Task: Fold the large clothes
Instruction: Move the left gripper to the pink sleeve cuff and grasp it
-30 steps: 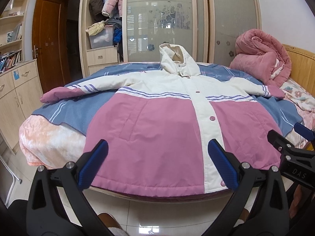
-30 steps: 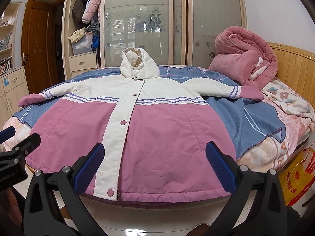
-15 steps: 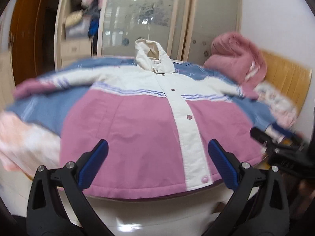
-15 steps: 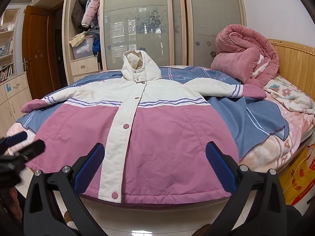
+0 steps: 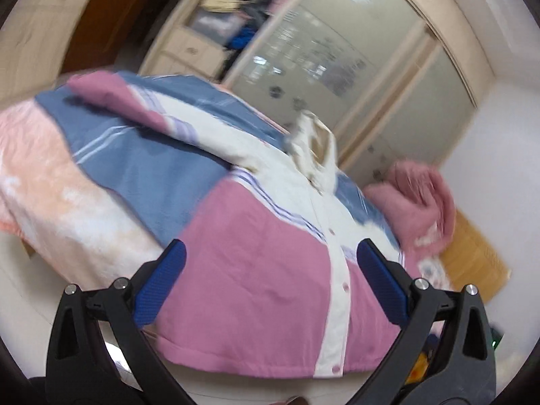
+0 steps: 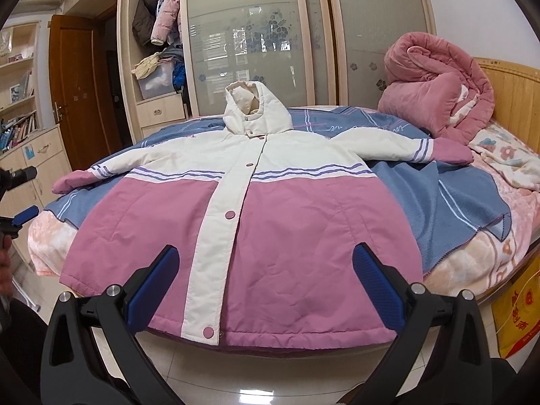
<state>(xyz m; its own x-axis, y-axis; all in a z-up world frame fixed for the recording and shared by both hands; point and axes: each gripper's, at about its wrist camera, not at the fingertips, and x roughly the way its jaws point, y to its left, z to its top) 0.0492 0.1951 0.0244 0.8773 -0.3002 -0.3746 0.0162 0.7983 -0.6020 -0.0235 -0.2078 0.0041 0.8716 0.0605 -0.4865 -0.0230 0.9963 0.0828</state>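
At the far left the left gripper (image 6: 15, 195) is seen from the side, its jaws spread and empty. The pink and white coat (image 6: 256, 222) lies flat and face up on the bed (image 6: 479, 256), sleeves stretched out, hood at the far end. The right gripper (image 6: 265, 280) is above the near hem, its jaws wide apart and holding nothing. A rolled pink quilt (image 6: 438, 101) sits far right.

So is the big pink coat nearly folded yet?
Not yet. The coat is spread flat and buttoned on the bed, sleeves out to both sides, so laying out looks done. No fold shows. Both tongs, left and right, are open and empty, short of the hem. Sleeves, body and hood are all left to fold.
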